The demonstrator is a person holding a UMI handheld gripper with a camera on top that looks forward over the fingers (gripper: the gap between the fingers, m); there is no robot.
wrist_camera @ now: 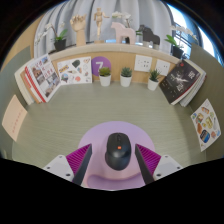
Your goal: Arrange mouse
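Black mouse (118, 152) sat on a round lilac mat (100, 136), between the fingers of the gripper (113, 163). Fingers stood wide apart, gaps either side, nothing held. Risk: closing off-centre could pinch one side and skid the mouse across the mat.
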